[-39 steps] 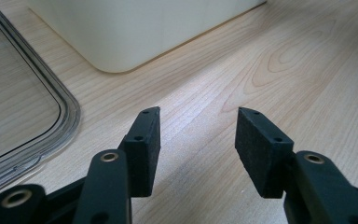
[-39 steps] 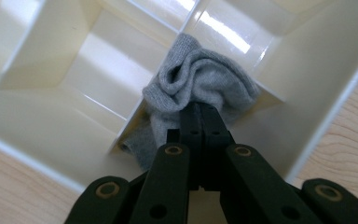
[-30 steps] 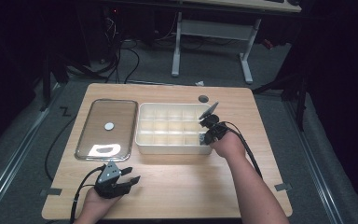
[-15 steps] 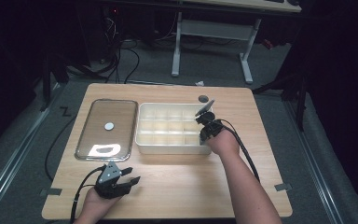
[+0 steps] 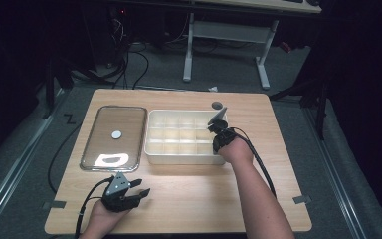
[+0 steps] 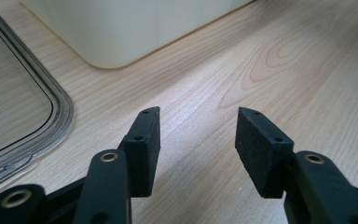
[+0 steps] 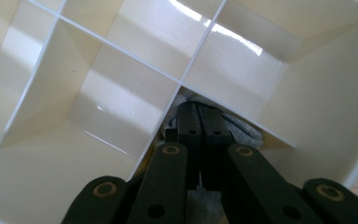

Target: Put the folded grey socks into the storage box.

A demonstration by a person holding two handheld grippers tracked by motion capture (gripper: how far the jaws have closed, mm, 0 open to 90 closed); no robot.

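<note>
Where dividers meet, right gripper (image 7: 199, 135) jaws together.

A light wooden tabletop (image 5: 189, 199) stands on grey carpet (image 5: 338, 164) in a dim room. Behind it, a white-legged desk (image 5: 226, 30) spans the back, with dark cables (image 5: 129, 55) trailing across the floor beneath.

The right gripper (image 5: 218, 133) stands inside a corner cell of the white divider box (image 5: 152, 149), hemmed by the cell's thin walls and a grey mesh item (image 7: 247, 133) under the closed jaws. Bare tabletop (image 6: 270, 60) lies ahead of the left gripper (image 5: 140, 191), bounded by the box's corner and the clear lid (image 5: 92, 154).
</note>
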